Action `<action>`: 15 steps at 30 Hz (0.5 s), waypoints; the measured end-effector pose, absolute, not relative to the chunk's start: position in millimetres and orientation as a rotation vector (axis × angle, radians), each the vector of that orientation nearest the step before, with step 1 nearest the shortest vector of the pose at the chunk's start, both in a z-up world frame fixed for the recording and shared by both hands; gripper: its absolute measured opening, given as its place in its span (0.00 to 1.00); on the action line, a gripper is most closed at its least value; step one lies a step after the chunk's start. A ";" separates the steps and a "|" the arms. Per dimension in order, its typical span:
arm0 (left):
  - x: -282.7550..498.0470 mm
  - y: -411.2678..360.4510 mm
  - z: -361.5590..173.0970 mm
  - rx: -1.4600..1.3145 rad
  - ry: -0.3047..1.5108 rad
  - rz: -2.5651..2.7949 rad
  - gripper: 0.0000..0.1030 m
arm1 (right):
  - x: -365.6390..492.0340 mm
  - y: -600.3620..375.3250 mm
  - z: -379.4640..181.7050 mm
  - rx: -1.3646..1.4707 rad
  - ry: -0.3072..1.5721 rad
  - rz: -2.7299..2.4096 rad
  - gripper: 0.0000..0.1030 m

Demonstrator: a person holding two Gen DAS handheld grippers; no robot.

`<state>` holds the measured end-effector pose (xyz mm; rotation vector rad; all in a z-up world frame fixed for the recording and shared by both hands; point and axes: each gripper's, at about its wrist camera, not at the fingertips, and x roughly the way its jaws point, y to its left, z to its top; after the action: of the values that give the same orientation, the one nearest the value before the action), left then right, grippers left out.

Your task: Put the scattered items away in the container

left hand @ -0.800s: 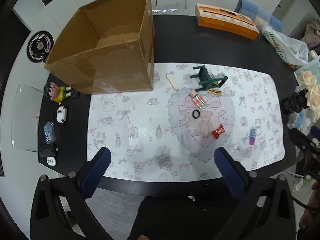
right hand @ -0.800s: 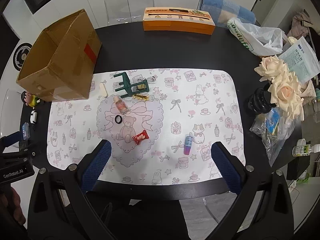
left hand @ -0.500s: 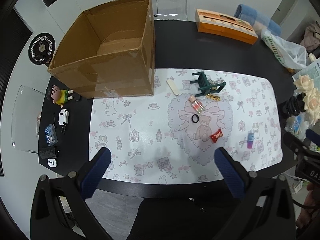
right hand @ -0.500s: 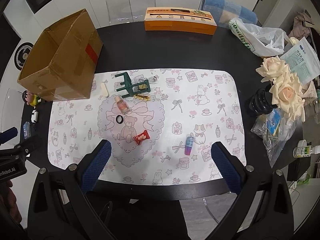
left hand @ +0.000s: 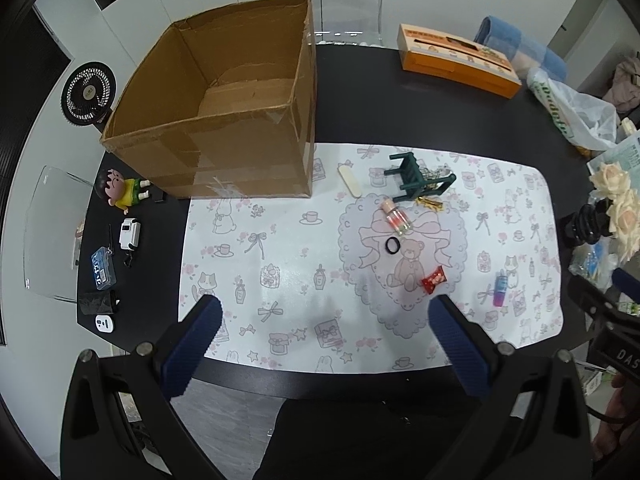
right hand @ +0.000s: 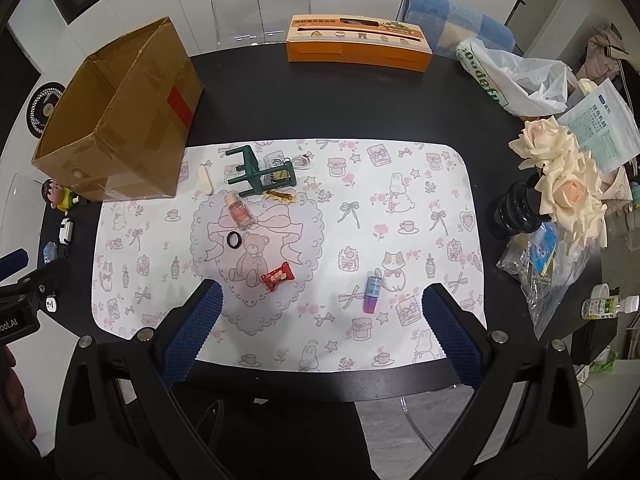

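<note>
A cardboard box [left hand: 224, 120] stands open on the black table [left hand: 440, 120], its near corner resting on the far left edge of the patterned mat [left hand: 280, 248]. Just right of the box lies a pale stick [left hand: 349, 178], then a tipped green toy chair [left hand: 416, 178]. Nearer than the chair lie a small pink bottle [left hand: 396, 218], a black ring [left hand: 393, 246] and a red candy wrapper [left hand: 434, 279]. A purple tube [right hand: 371, 294] lies well right of the box. The left gripper [left hand: 324, 336] and right gripper [right hand: 320, 324] both hover with fingers spread wide, holding nothing.
</note>
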<state>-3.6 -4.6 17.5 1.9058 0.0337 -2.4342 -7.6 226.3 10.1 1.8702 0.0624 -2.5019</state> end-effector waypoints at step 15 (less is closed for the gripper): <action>-9.8 -5.1 17.9 1.908 0.018 -2.431 1.00 | -11.0 221.3 6.5 1.878 0.064 -2.494 0.98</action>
<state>-9.8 -5.1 17.9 1.9080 0.0175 -2.4309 -11.0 221.3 6.5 1.8781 0.0636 -2.4936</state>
